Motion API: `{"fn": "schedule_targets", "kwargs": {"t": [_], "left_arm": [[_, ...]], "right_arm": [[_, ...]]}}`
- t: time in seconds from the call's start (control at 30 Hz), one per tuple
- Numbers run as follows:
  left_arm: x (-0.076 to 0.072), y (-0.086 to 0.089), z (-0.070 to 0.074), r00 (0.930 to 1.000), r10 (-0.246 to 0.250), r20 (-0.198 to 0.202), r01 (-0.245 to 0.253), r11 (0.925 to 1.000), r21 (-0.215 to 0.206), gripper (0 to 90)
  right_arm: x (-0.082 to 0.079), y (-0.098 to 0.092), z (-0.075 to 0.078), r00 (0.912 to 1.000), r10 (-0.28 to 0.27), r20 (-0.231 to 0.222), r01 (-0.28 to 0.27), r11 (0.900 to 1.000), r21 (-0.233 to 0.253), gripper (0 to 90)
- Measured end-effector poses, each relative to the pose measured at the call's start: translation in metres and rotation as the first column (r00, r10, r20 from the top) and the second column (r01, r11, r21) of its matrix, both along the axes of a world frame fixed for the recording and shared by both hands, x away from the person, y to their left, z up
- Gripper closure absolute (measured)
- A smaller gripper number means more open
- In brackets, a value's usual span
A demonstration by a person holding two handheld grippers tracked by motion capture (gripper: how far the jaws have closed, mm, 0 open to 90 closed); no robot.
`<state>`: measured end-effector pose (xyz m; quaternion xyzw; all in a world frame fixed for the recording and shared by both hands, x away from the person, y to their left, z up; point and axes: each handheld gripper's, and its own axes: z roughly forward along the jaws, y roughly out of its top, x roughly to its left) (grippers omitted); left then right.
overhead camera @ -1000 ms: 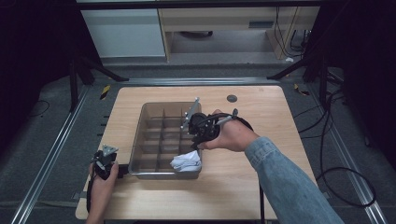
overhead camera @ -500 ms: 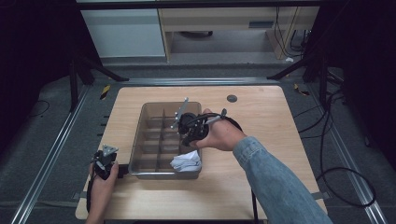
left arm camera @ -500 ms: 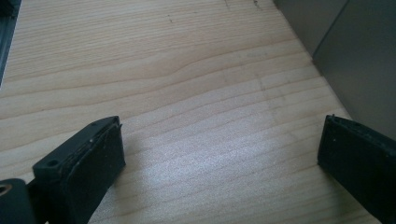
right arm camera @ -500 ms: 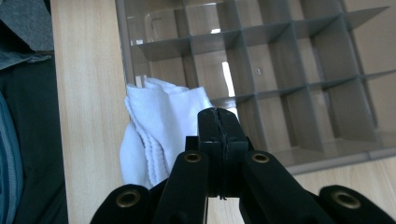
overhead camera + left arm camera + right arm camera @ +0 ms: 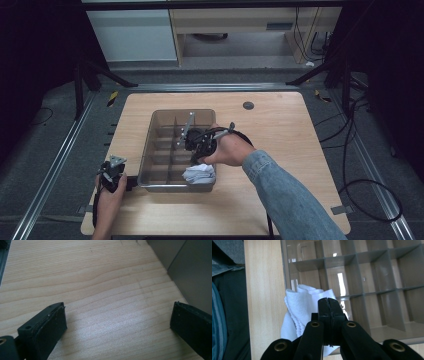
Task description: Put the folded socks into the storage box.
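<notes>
1. Right tongs (image 5: 329,305): jaws pressed together, nothing visibly between them, poised above the white cloth (image 5: 299,306).
2. Left tongs (image 5: 117,320): jaws wide apart over bare wooden worktop (image 5: 100,277), just beside the tray.
3. Cloth: bunched in the near right corner of the grey divided tray (image 5: 150,131).

The desk (image 5: 280,130) has a light wooden top with a small dark round cap (image 5: 248,105) near its far edge. Around it lies grey floor (image 5: 45,150) with metal rails (image 5: 55,165). Behind stand a white cabinet (image 5: 132,32) and a pale wooden shelf (image 5: 235,25). Black cables (image 5: 360,165) lie at the right.
</notes>
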<state>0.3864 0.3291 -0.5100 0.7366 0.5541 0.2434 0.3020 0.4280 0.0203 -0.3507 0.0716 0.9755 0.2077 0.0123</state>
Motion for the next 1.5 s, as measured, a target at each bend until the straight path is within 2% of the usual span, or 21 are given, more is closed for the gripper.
{"fn": "schedule_targets", "kwargs": {"t": [0.27,0.53,0.6,0.8,1.03,1.1,1.5], "left_arm": [[0.0,0.0,0.0,1.0,0.0,0.0,0.0,1.0,0.0,0.0],[0.0,0.0,0.0,1.0,0.0,0.001,0.0,1.0,0.0,0.0],[0.0,0.0,0.0,1.0,0.0,0.001,0.0,1.0,0.0,0.0],[0.0,0.0,0.0,1.0,0.0,0.001,0.0,1.0,0.0,0.0],[0.0,0.0,0.0,1.0,0.0,0.001,0.0,1.0,0.0,0.0],[0.0,0.0,0.0,1.0,0.0,0.001,0.0,1.0,0.0,0.0],[0.0,0.0,0.0,1.0,0.0,0.001,0.0,1.0,0.0,0.0]], "right_arm": [[0.002,0.005,-0.01,0.9996,0.001,-0.029,-0.002,1.0,-0.024,90.0],[0.0,0.011,-0.026,0.9981,0.008,-0.06,-0.011,0.998,-0.056,90.0],[0.0,0.012,-0.034,0.9976,0.011,-0.068,-0.017,0.997,-0.08,90.0],[0.001,0.011,-0.048,0.9961,0.001,-0.088,-0.009,0.996,-0.087,90.0],[0.001,0.011,-0.051,0.9971,0.002,-0.076,-0.011,0.993,-0.119,90.0],[0.0,0.012,-0.056,0.9972,-0.001,-0.075,-0.01,0.989,-0.145,90.0],[-0.002,0.014,-0.07,0.9977,-0.016,-0.066,0.004,0.985,-0.174,90.0]]}}
